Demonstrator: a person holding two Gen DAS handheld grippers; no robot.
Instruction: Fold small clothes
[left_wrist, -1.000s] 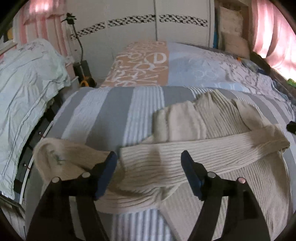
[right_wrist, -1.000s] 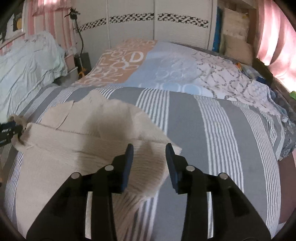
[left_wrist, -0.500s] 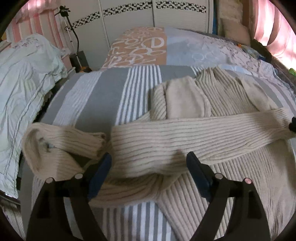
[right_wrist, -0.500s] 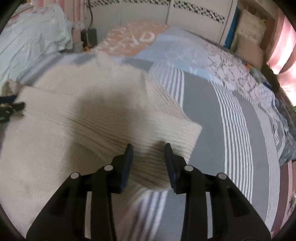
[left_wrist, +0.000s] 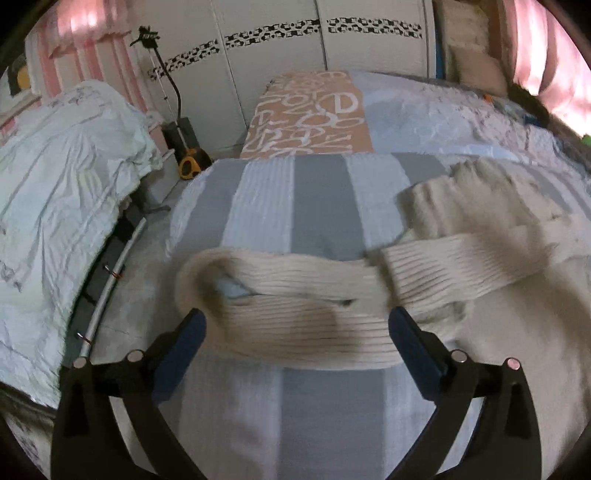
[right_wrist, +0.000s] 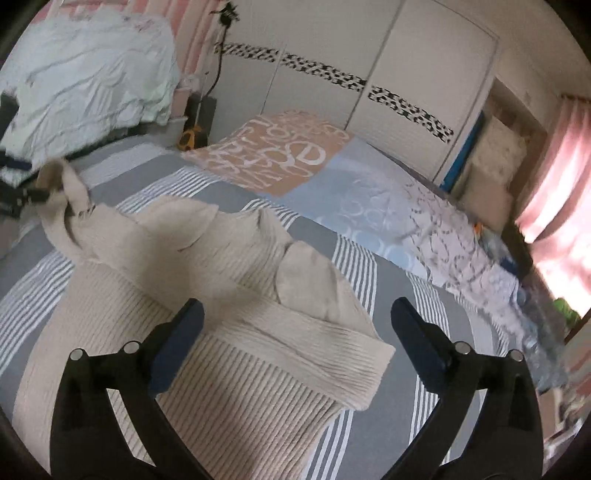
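From my right feed the cream ribbed sweater (right_wrist: 207, 376) lies spread on the striped bed (right_wrist: 417, 373), one sleeve (right_wrist: 314, 343) folded across its body and ending between and just ahead of my right tool (right_wrist: 295, 332), whose jaws stand wide apart with nothing in them. Only that feed shows the far cuff (right_wrist: 66, 184) lifted at the left edge. My left feed instead shows the other sleeve (left_wrist: 295, 306) lying between the wide-open, empty left tool (left_wrist: 295, 334), with pale rumpled bedding (left_wrist: 62, 192) off its left side.
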